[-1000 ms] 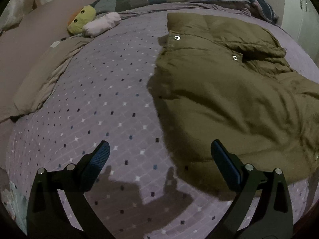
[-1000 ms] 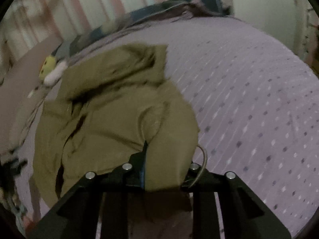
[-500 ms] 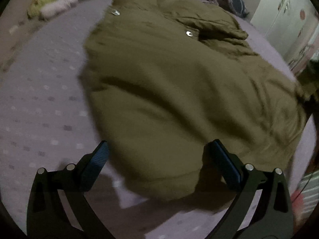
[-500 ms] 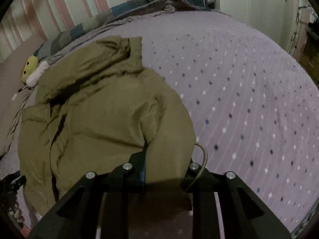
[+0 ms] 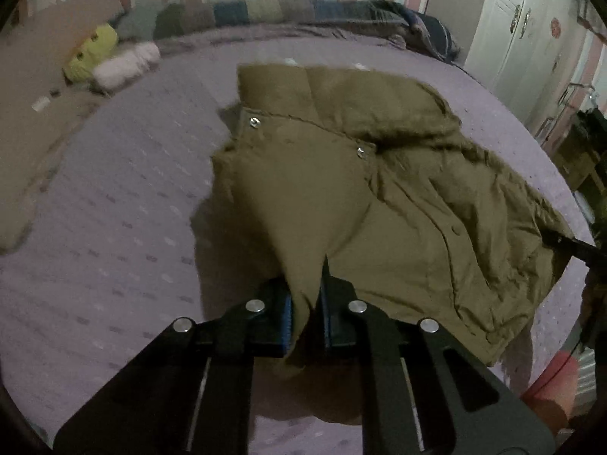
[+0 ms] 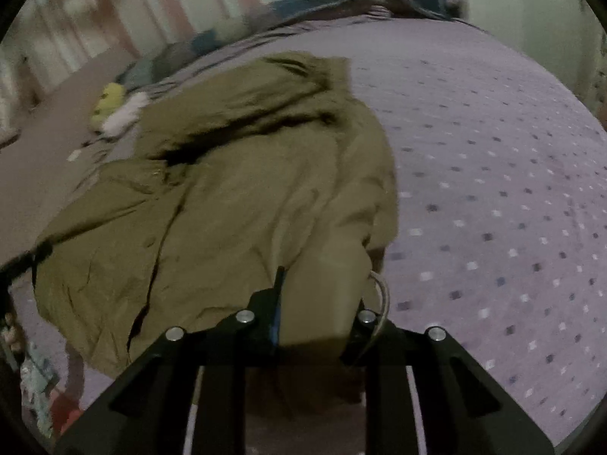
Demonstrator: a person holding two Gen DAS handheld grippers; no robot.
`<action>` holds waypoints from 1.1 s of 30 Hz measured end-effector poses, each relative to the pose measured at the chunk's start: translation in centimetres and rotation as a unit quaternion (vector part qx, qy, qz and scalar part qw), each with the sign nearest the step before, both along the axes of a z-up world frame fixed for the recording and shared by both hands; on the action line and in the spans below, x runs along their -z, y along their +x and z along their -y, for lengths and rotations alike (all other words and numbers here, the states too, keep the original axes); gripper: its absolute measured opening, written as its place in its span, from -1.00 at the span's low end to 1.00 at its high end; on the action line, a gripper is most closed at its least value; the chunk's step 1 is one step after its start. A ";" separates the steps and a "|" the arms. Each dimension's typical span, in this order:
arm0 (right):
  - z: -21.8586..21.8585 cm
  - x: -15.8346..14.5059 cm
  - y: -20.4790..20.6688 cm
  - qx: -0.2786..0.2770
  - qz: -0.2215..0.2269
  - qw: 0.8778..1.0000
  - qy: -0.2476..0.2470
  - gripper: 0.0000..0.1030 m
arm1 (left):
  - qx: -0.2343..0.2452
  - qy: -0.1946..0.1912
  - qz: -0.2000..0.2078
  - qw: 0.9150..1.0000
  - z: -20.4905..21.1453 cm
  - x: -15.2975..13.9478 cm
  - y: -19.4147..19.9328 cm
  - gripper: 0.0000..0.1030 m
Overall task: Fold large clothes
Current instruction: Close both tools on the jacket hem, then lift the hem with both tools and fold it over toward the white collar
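Note:
An olive padded jacket with metal snaps lies spread on the purple dotted bed. My left gripper has its jaws closing on the jacket's near hem, and the blue pads pinch a fold of fabric that lifts off the bed. In the right wrist view the same jacket stretches away to the left. My right gripper grips a thick bunch of the jacket's near corner, jaws still closing on it, with a cord loop beside the right finger.
A yellow plush toy and a pale one lie at the bed's far left. A striped blanket runs along the far edge. White wardrobe doors stand at the right. Open bedspread lies right of the jacket.
My left gripper went from wide open over the hem to shut on it and rose, lifting the fabric. The right gripper kept its hold and shifted sideways with the corner.

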State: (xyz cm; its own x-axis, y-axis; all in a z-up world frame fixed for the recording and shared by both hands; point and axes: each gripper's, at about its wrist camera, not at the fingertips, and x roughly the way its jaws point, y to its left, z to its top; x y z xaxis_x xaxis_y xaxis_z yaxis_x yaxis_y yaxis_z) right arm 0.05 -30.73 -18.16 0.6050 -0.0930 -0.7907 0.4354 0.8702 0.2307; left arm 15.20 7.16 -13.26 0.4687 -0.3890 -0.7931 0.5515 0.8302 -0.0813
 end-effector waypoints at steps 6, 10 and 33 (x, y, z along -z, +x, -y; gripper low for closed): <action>-4.7 0.9 0.4 -0.036 -0.030 0.998 -0.048 -0.62 | -0.007 0.088 -0.031 0.996 -3.3 4.4 1.1 -0.71; -4.0 2.4 -0.9 -0.019 -0.058 0.997 -0.053 -0.38 | -0.031 0.104 -0.044 0.993 -5.1 7.6 0.1 -0.26; -4.5 2.6 -3.2 -0.008 -0.037 0.999 -0.018 -0.60 | -0.009 0.009 0.021 1.000 -2.9 3.6 -4.6 -0.67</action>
